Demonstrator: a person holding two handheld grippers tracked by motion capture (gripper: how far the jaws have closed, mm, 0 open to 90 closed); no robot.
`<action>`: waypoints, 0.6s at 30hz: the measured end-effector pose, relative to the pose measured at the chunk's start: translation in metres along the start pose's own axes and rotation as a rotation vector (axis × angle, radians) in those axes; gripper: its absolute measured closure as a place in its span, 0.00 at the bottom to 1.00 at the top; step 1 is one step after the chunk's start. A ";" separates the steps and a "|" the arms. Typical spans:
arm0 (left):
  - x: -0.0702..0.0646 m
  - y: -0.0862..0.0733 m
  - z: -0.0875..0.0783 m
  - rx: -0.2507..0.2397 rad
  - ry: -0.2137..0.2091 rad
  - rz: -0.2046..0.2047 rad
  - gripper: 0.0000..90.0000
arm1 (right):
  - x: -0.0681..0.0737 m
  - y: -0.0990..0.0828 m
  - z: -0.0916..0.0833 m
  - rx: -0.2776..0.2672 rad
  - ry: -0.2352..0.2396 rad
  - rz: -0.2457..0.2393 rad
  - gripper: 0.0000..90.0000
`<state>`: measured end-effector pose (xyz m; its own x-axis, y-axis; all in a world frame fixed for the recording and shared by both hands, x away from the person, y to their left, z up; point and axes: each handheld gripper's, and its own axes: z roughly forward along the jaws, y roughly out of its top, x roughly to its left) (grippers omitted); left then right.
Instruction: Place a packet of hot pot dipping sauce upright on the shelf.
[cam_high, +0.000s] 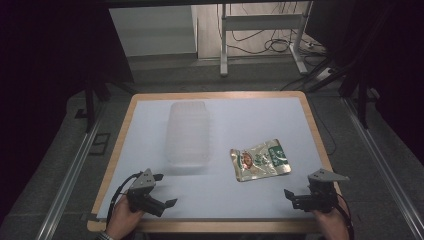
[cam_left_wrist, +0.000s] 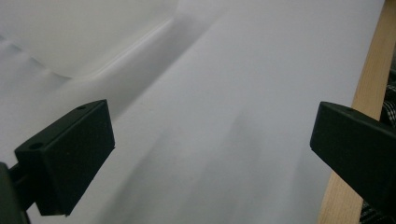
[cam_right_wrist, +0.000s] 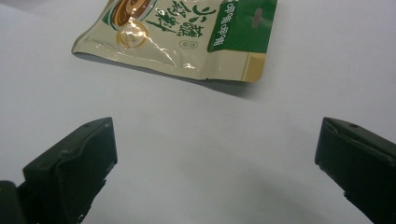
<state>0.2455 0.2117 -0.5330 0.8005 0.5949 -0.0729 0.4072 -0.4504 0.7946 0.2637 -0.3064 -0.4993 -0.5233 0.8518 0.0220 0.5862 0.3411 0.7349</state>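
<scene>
A wood-edged white table (cam_high: 302, 107) stands on grey floor (cam_high: 50, 165), with a metal frame (cam_high: 262, 22) and cables (cam_high: 272, 45) beyond.

High view overhead facing forward, claw views close, table (cam_high: 220, 190) shared

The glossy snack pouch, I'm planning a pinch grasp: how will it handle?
The pouch lies flat with a wrinkled, shiny film, so it is probably light, floppy and somewhat slippery. Its corner lifts slightly off the table, which may offer an edge to pinch.
</scene>
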 end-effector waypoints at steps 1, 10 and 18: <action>-0.001 0.000 0.000 0.002 0.001 0.011 0.00 | 0.000 0.000 0.000 0.002 0.001 -0.003 0.00; 0.001 -0.001 0.000 0.001 0.012 0.003 0.00 | 0.001 0.001 0.003 -0.004 -0.007 -0.013 0.00; 0.002 -0.001 -0.001 -0.008 0.007 -0.005 0.00 | 0.002 0.001 0.005 -0.006 0.008 -0.024 0.00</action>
<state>0.2459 0.2139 -0.5328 0.7955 0.6016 -0.0725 0.4075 -0.4426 0.7988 0.2662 -0.3026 -0.5017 -0.5426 0.8399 0.0096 0.5692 0.3593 0.7395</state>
